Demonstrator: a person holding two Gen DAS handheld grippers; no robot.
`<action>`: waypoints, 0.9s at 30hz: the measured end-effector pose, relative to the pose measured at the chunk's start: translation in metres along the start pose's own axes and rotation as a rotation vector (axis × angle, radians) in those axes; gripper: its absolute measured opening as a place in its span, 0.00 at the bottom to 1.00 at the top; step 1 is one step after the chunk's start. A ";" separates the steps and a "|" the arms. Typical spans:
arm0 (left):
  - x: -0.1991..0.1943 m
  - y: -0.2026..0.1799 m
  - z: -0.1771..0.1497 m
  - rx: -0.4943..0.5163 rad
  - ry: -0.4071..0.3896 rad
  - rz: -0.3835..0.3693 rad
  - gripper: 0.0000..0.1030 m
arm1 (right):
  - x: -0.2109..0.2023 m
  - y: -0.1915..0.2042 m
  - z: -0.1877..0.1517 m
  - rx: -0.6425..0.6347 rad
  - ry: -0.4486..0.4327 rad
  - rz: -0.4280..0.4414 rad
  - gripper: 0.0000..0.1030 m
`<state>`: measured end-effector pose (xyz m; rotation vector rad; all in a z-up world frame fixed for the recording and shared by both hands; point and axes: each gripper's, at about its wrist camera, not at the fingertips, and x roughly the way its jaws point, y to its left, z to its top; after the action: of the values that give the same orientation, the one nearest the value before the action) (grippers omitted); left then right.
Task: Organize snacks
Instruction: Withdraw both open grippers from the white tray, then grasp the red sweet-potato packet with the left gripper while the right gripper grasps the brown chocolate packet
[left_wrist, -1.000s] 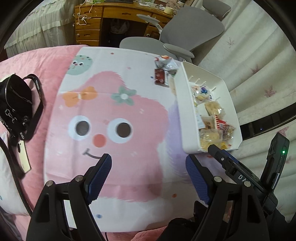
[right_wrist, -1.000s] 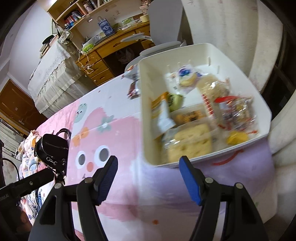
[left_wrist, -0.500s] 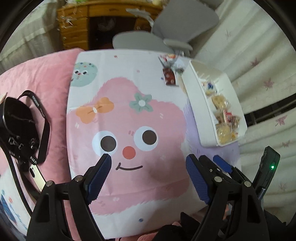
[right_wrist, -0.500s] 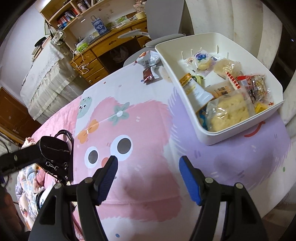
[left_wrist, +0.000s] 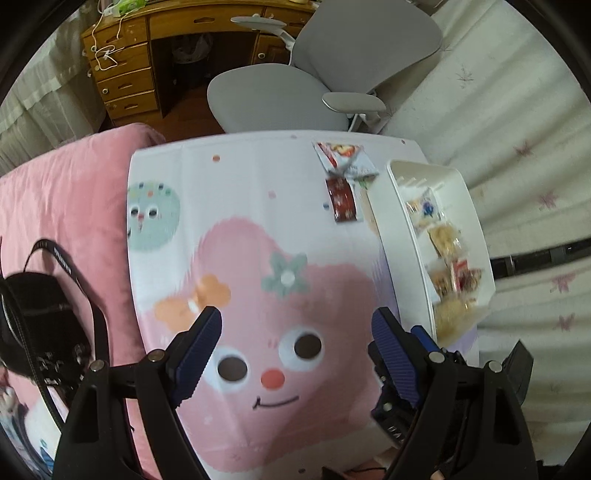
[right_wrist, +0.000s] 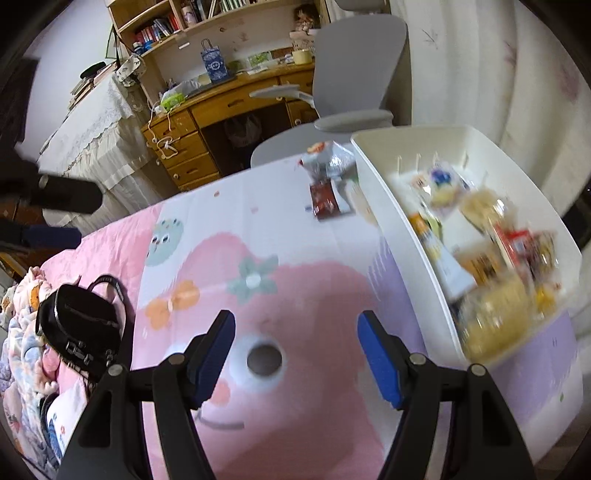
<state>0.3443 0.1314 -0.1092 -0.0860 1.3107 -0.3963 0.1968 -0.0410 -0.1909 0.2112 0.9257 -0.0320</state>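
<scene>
A white bin (left_wrist: 402, 236) (right_wrist: 399, 229) holding several wrapped snacks stands at the right edge of the cartoon-printed table cover (left_wrist: 258, 229) (right_wrist: 288, 280). Just left of the bin's far corner lie a dark red packet (left_wrist: 341, 199) (right_wrist: 325, 199) and a silvery bag (left_wrist: 343, 157) (right_wrist: 328, 158). My left gripper (left_wrist: 297, 326) hangs open and empty over the pink face print. My right gripper (right_wrist: 295, 328) is likewise open and empty above the print, left of the bin. The right gripper's body (left_wrist: 421, 354) shows behind my left gripper's right finger.
A black shoulder bag (left_wrist: 33, 325) (right_wrist: 79, 325) rests on the pink bedding at the left. A grey office chair (left_wrist: 295, 88) (right_wrist: 343, 110) and a wooden desk with drawers (left_wrist: 122, 74) (right_wrist: 207, 122) stand beyond the table's far edge. Pale curtains hang on the right.
Both grippers have drawn back and leftward from the bin over the face print. The bin now sits farther right in both views. Both stay open and empty.
</scene>
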 end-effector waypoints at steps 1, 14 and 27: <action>0.004 -0.001 0.009 -0.001 0.012 0.006 0.80 | 0.006 0.002 0.007 0.002 -0.013 -0.005 0.69; 0.073 -0.026 0.136 0.000 0.070 0.035 0.80 | 0.085 0.005 0.072 0.021 -0.132 -0.117 0.72; 0.167 -0.054 0.205 -0.030 0.110 -0.005 0.80 | 0.149 0.009 0.079 -0.098 -0.208 -0.229 0.72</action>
<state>0.5595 -0.0072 -0.1933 -0.0934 1.4253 -0.3898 0.3501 -0.0382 -0.2621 0.0089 0.7383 -0.2158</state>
